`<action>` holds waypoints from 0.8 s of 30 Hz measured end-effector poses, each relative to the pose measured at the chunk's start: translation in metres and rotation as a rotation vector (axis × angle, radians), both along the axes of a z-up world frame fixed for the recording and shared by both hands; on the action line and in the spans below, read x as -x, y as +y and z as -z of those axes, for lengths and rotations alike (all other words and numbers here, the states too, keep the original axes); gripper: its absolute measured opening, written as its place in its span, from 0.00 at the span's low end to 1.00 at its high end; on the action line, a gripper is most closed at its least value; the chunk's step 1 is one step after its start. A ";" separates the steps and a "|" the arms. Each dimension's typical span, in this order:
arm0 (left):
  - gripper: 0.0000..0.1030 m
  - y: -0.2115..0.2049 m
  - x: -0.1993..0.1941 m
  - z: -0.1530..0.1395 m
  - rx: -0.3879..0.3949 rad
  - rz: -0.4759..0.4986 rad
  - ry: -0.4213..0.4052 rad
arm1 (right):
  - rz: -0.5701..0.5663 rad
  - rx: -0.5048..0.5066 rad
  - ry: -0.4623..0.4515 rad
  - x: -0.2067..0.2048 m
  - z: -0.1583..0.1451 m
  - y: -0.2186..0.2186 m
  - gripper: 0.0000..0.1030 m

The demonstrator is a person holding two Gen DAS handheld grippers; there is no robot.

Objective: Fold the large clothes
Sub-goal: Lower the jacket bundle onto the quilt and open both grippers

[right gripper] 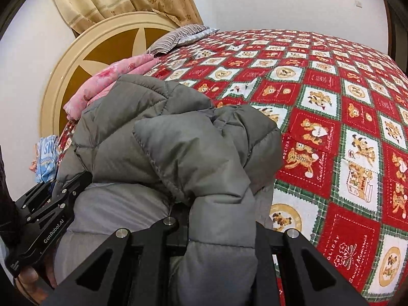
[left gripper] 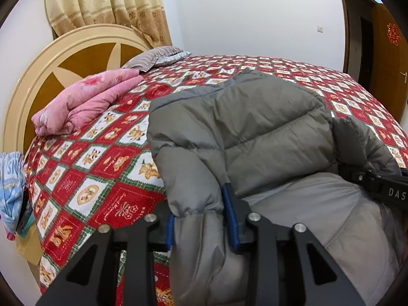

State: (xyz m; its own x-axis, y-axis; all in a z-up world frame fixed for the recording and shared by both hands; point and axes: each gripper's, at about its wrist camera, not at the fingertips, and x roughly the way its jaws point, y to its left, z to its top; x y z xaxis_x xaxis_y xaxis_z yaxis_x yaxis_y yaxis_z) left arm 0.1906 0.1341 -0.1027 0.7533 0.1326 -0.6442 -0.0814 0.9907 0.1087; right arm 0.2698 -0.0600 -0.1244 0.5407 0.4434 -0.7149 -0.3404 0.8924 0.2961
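**A:** Any bins or baskets on your feeds?

**B:** I see none. What I have is the bed (left gripper: 107, 168) under a red, white and green patchwork bedspread (right gripper: 331, 117) printed with bears. The grey puffer jacket (left gripper: 244, 132) is bunched up at the near edge of it, partly lifted off the cover.

**A:** What are your tools doing?

**B:** My left tool (left gripper: 202, 225) is closed down on a thick fold of the jacket; the padding bulges between the blue pads (left gripper: 230, 219). My right tool (right gripper: 221, 232) has another fold packed between its fingers, which the fabric hides, so I read it as gripping from the way the cloth is pinched in. Each camera catches the other tool at the edge of the jacket.

**A:** And around the jacket?

**B:** A folded pink quilt (left gripper: 84, 102) lies near the round headboard (left gripper: 51, 71), well apart from the jacket in the left view. A striped pillow (right gripper: 176, 37) sits further along the head end. A light blue printed cloth (left gripper: 11, 188) hangs off the bed's side. Behind are beige curtains (left gripper: 107, 2), a white wall (left gripper: 255, 12) and a brown wooden door (left gripper: 390, 58).
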 end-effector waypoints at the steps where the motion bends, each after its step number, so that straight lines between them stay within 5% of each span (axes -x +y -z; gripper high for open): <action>1: 0.37 0.000 0.000 0.000 0.002 0.000 -0.001 | 0.000 0.008 -0.001 0.000 0.001 0.001 0.16; 9: 0.71 0.004 0.011 -0.010 -0.012 -0.034 -0.013 | 0.034 0.024 0.006 0.000 0.001 -0.007 0.38; 15: 0.91 0.007 0.050 -0.043 -0.006 -0.034 -0.093 | 0.080 0.014 -0.083 0.038 -0.039 -0.029 0.52; 24: 0.97 0.014 0.116 -0.088 -0.008 -0.051 -0.225 | 0.080 0.019 -0.236 0.118 -0.092 -0.032 0.64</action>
